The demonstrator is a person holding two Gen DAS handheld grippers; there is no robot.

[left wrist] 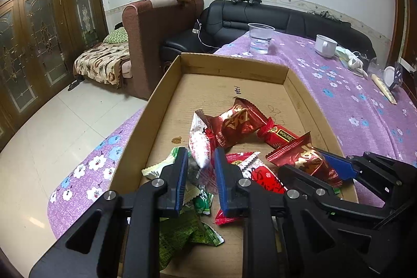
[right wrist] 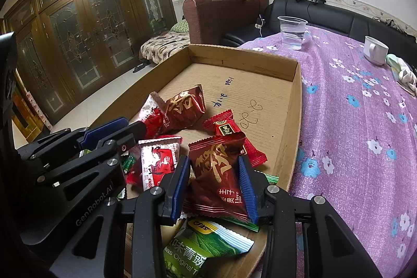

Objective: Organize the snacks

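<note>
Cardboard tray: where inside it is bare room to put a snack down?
The far half of the cardboard tray is bare, between its far wall and the red packets. The near end is crowded with packets and both grippers.

Cardboard tray (right wrist: pixel 295 95) on table (right wrist: pixel 365 121), near its left edge. Snack packets (right wrist: pixel 219 168) piled in tray's near end; far end bare. Plastic cup (right wrist: pixel 292 31) behind tray. Mug (right wrist: pixel 374 50) right of cup. Sofa (right wrist: pixel 338 17) behind table.
</note>
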